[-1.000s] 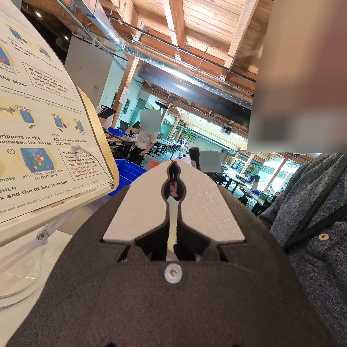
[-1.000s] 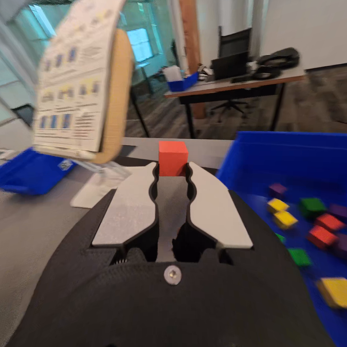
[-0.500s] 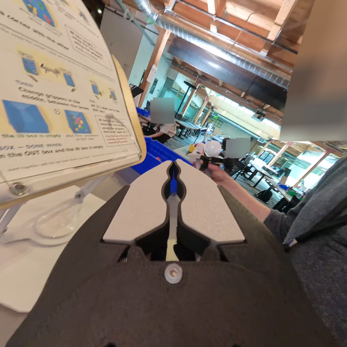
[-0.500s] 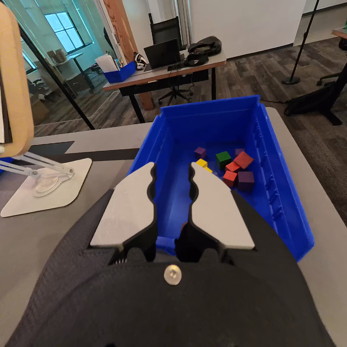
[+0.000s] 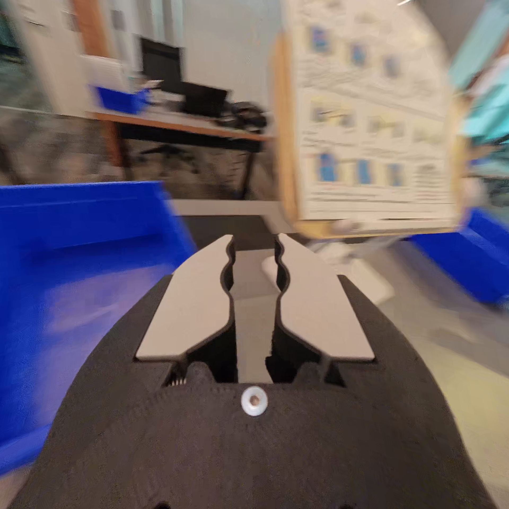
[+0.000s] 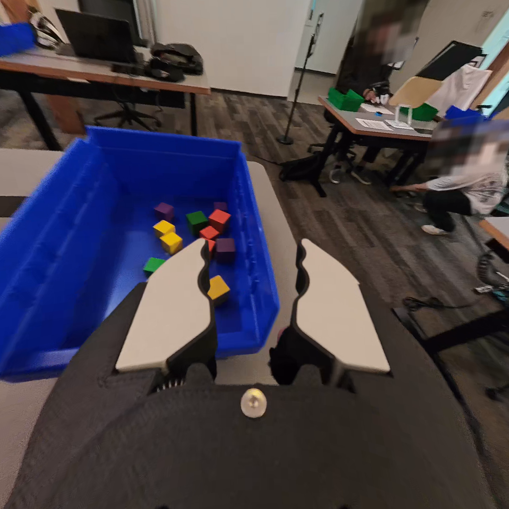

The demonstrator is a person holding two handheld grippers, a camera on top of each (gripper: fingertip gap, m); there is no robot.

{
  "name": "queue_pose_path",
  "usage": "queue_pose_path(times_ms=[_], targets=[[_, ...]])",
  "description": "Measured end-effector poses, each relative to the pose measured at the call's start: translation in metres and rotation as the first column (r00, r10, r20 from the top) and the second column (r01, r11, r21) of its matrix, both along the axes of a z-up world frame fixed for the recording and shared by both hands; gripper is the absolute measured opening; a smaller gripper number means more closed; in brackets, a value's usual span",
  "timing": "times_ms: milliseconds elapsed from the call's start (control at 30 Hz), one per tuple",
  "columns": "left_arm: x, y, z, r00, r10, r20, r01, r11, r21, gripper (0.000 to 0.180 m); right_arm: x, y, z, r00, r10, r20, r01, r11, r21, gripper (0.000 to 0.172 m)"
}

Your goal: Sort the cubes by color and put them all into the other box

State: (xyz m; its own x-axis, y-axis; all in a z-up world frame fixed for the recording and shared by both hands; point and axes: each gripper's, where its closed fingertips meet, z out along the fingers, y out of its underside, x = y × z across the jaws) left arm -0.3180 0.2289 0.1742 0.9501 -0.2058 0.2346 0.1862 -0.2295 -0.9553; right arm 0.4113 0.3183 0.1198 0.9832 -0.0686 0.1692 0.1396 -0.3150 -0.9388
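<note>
Right gripper (image 6: 252, 245) over eleven cubes (image 6: 219, 219)

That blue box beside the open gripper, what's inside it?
The blue box holds loose cubes: yellow, purple, red and green. The right gripper's finger covers part of its floor, so more may be hidden.

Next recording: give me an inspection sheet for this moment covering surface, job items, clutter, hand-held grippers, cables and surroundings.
Surface: grey table, a dark strip across it.
Job's things: blue box holding the cubes: three yellow, three red, three purple and two green show, e.g. yellow cube, green cube. Two more blue boxes in the blurred left view.
Clutter: instruction sheet on a stand.
Grippers: right hand-held gripper open wide, nothing between its fingers; left hand-held gripper partly open, nothing between its fingers.
Cables: one on the floor.
Surroundings: desk with laptop, people at another desk.
</note>
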Motion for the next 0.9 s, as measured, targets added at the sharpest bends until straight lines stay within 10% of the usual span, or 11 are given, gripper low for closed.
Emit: queue_pose_path(times_ms=[133, 333, 533, 767, 900], targets=[[-0.128, -0.024, -0.026, 0.915, 0.373, -0.153, -0.383, 0.923, -0.039, 0.04, 0.026, 0.007, -0.016, 0.997, -0.068, 0.032, 0.07, 0.996, -0.05, 0.067], [-0.216, -0.048, -0.075, 0.828, 0.533, -0.174, -0.558, 0.814, -0.161, 0.069, 0.04, 0.011, -0.054, 0.996, -0.084, -0.009, 0.081, 0.976, -0.201, 0.066], [-0.254, -0.049, -0.114, 0.79, 0.515, -0.332, -0.6, 0.76, -0.249, 0.068, 0.038, 0.016, -0.078, 0.995, -0.096, -0.015, 0.087, 0.955, -0.282, 0.056], [-0.244, -0.028, -0.154, 0.884, 0.418, -0.21, -0.468, 0.78, -0.416, 0.056, 0.032, 0.023, -0.093, 0.996, -0.039, -0.076, 0.012, 0.946, -0.324, 0.039], [-0.227, -0.014, -0.157, 0.933, 0.359, -0.03, -0.336, 0.836, -0.434, 0.019, 0.022, 0.025, -0.095, 0.995, 0.019, -0.103, -0.053, 0.939, -0.34, 0.021]])
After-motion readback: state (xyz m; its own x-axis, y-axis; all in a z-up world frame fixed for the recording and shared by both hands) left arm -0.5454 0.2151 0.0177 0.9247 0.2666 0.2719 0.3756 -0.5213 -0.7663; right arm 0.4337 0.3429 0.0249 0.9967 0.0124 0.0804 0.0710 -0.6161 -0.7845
